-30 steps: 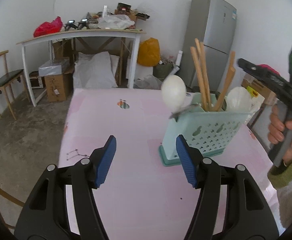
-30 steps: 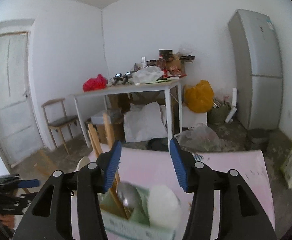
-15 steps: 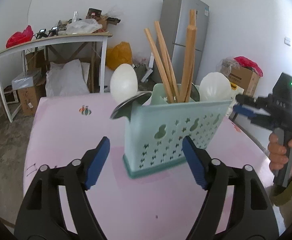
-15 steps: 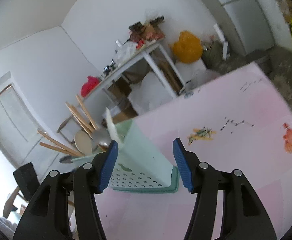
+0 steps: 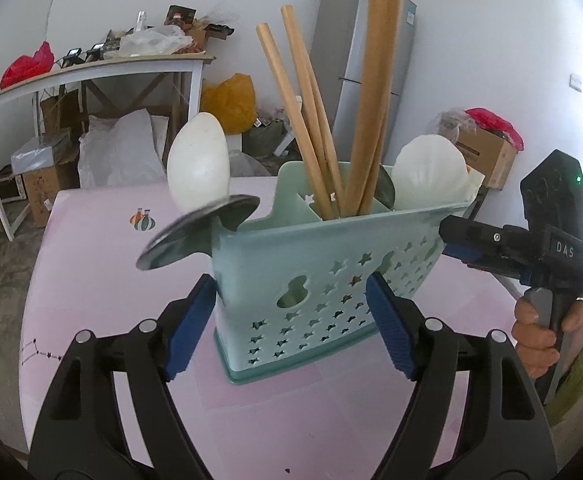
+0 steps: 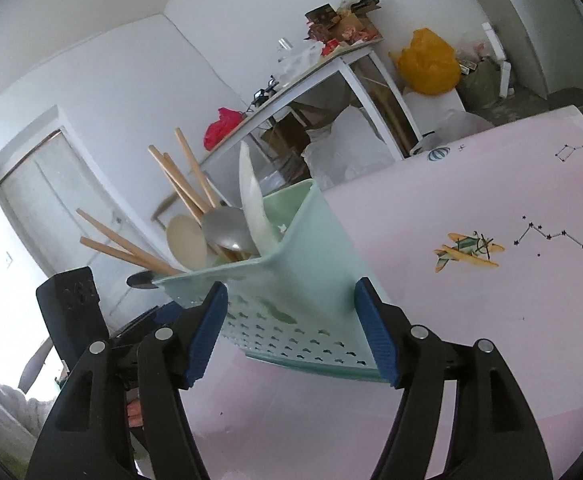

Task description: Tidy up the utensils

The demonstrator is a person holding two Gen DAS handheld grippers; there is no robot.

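Note:
A mint-green utensil caddy (image 5: 311,264) with star cut-outs stands on the pink table (image 5: 91,240). It holds several wooden handles (image 5: 371,100), two white spoons (image 5: 197,164) and a metal spoon (image 5: 195,236) that juts over its left rim. My left gripper (image 5: 289,280) is open, its blue pads flanking the caddy's near left corner without pressing it. My right gripper (image 6: 291,284) straddles the narrow end of the caddy (image 6: 303,256); its jaws are opening, with the caddy between them. In the left wrist view the right gripper (image 5: 451,240) reaches the caddy's right end, held by a hand (image 5: 539,332).
Behind the pink table stand a white side table (image 5: 91,68) piled with clutter, cardboard boxes and bags beneath it, and a grey fridge (image 5: 363,40). A pale door (image 6: 51,208) is on the far wall. The tabletop (image 6: 491,320) to the right of the caddy carries only printed pictures.
Both grippers have closed in on the caddy and now straddle it from two sides. The right one dropped and rolled. Both pairs of jaws stand wider.

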